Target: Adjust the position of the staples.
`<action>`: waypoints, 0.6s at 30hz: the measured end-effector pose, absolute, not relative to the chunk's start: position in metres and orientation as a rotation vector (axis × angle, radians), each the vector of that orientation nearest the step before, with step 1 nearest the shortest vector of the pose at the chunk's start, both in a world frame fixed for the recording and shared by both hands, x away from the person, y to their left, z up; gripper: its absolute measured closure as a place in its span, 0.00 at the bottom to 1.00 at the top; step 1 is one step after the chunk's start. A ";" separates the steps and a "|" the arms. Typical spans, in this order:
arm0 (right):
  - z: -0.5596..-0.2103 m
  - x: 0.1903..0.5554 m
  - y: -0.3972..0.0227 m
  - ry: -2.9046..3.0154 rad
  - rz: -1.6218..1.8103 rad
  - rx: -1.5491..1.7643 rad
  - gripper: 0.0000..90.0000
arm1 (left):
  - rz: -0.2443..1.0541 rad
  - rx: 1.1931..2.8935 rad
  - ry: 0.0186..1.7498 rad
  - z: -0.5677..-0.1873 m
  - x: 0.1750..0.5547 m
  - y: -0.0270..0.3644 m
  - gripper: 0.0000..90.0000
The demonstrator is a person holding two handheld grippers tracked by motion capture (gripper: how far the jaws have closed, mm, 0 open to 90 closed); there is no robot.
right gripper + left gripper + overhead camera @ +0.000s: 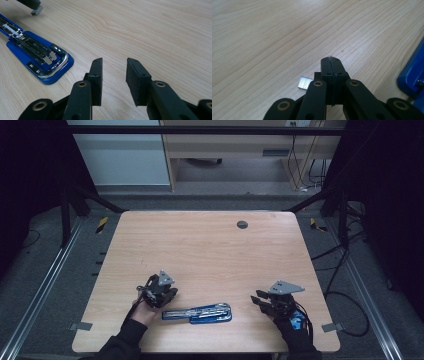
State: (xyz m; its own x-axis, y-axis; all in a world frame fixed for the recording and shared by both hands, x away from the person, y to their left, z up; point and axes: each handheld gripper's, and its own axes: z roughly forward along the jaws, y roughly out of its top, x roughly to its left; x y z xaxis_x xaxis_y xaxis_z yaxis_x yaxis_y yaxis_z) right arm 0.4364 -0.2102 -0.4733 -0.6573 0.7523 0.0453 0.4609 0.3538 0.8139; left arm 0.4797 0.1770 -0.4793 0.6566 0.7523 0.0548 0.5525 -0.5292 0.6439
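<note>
- The blue stapler [197,313] lies swung open on the wooden counter [210,250], near the person's edge and between the two grippers; its metal staple channel faces up.
- The left gripper [171,293] sits just left of the stapler, above its long silver end, held in a bare hand [145,311].
- In the left gripper view its fingers [325,65] are pressed flat together. Nothing shows between the pads.
- A small block of staples [305,82] shows in that view just left of the stapler-side fingers, beside the jaw base. Whether it rests on the counter or hangs from the gripper cannot be told.
- From the right gripper view the same staples [36,10] appear at the tip of the left gripper, beyond the far end of the stapler.
- The right gripper [259,298] sits to the right of the stapler, apart from it, in a black-gloved hand [290,322].
- Its fingers [97,75] stand about half open with only bare counter between them; they hold nothing.
</note>
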 end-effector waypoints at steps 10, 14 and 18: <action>-0.473 0.436 -0.210 2.290 1.206 1.071 0.74 | 0.417 2.304 1.008 -0.483 0.481 0.177 1.00; -0.473 0.436 -0.210 2.292 1.202 1.073 0.75 | 0.408 2.305 1.010 -0.482 0.480 0.179 1.00; -0.473 0.436 -0.210 2.291 1.203 1.072 0.75 | 0.404 2.312 1.005 -0.482 0.478 0.179 1.00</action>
